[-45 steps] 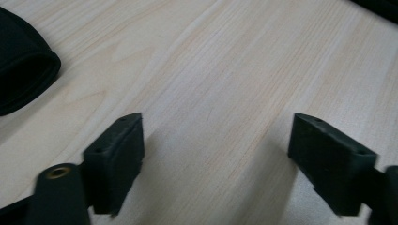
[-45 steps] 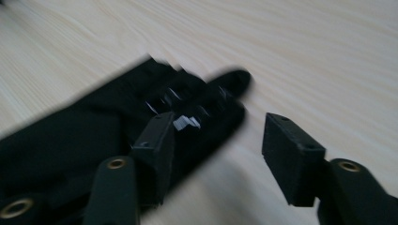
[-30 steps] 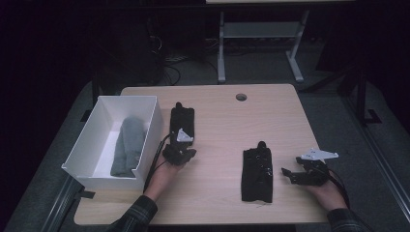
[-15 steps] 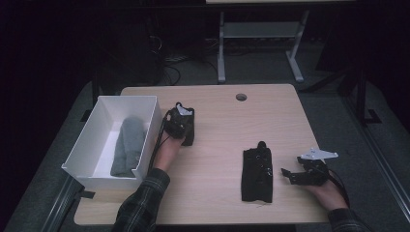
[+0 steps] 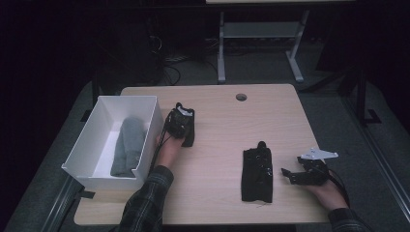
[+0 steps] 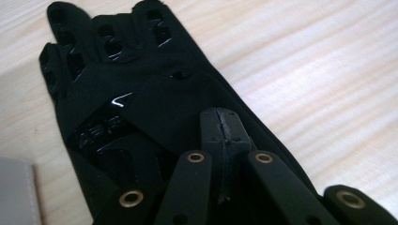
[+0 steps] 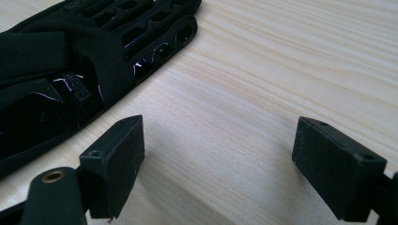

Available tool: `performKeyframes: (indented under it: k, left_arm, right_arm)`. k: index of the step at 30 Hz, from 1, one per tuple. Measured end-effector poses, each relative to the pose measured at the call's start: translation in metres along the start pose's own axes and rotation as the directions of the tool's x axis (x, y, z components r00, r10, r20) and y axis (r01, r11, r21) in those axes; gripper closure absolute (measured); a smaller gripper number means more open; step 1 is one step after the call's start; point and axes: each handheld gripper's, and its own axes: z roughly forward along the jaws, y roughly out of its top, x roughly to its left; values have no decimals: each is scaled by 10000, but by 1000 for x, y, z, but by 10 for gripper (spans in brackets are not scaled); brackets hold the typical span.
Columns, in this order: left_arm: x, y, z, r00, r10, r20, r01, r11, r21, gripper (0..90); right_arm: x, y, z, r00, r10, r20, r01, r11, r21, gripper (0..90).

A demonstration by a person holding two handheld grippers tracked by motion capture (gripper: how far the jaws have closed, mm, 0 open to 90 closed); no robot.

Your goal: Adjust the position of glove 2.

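Note:
Two black gloves lie flat on the wooden table (image 5: pixel 217 116). My left gripper (image 5: pixel 180 121) sits on top of the left glove (image 5: pixel 188 135), next to the white box. In the left gripper view its jaws are pressed together at the tips (image 6: pixel 220 136) on the fabric at the middle of that glove (image 6: pixel 141 84). The right glove (image 5: pixel 257 169) lies near the front right. Just to its right, my right gripper (image 5: pixel 288 175) is low over the table. Its jaws stand wide apart (image 7: pixel 218 154) over bare wood, with that glove (image 7: pixel 70 61) beside one of them.
A white box (image 5: pixel 128 99) stands at the table's left edge with a rolled grey cloth (image 5: pixel 128 145) inside. A round cable hole (image 5: pixel 241 96) is near the far edge. Desk legs and cables stand on the dark floor beyond.
My left gripper moved forward from the near end of the left glove onto its middle. The right gripper and right glove stayed put.

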Motion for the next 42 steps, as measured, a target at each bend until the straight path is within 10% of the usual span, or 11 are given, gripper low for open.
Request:
performKeyframes:
  k: [13,22,37,40,42]
  left_arm:
    - [-37,-21,-24,9844,569,1663,-570,9984,-38,896]
    - [-64,-35,-38,9482,876,3053,-850,9961,-219,896]
    - [-106,-55,-59,8909,1790,4173,-1764,9833,-451,896]
    - [-108,-56,-62,8813,1853,4347,-1827,9820,-481,888]
    - [-105,-53,-67,8876,1830,4226,-1727,9830,-628,826]
  right_arm:
    - [0,0,0,10000,18,20,-18,10000,-2,171]
    - [0,0,0,10000,24,18,-24,10000,11,172]
    - [0,0,1,10000,-19,20,19,10000,-14,172]
    - [0,1,1,10000,-14,23,14,10000,-11,172]
    - [0,1,1,10000,-14,23,14,10000,-12,172]
